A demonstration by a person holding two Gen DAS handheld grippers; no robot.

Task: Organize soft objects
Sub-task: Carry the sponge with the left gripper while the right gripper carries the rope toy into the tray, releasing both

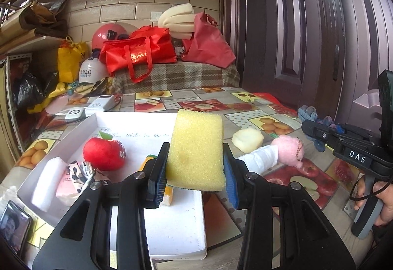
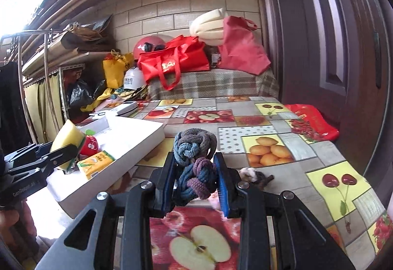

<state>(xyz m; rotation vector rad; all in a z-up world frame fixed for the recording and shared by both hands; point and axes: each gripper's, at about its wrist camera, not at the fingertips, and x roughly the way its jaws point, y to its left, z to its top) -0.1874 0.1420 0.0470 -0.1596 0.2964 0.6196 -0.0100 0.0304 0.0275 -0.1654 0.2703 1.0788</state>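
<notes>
Both tongs loaded, mid-carry. Your left tongs (image 1: 195, 169) are clamped on the yellow sponge (image 1: 197, 149), held upright above the near right corner of the white tray (image 1: 172, 228); the pads press its two long sides. Your right tongs (image 2: 196, 184) are clamped on the knotted rope toy (image 2: 194, 162), blue-grey and purple, lifted clear of the table (image 2: 282, 171). In the left view the tray already holds a red plush apple (image 1: 104, 153) at 10 o'clock of the sponge, plus a white foam block (image 1: 48, 186) and a patterned cloth (image 1: 82, 171) further left. Still out on the table at 3 o'clock of the sponge: a pale round sponge (image 1: 247, 140), a white roll (image 1: 261, 158), a pink pompom (image 1: 289, 149). Judged step: delivery into the tray. Next move calls for you to lower the sponge onto a bare patch of tray floor, then part the tongs; the rope toy must travel toward 9 o'clock, without fouling the left tool.
</notes>
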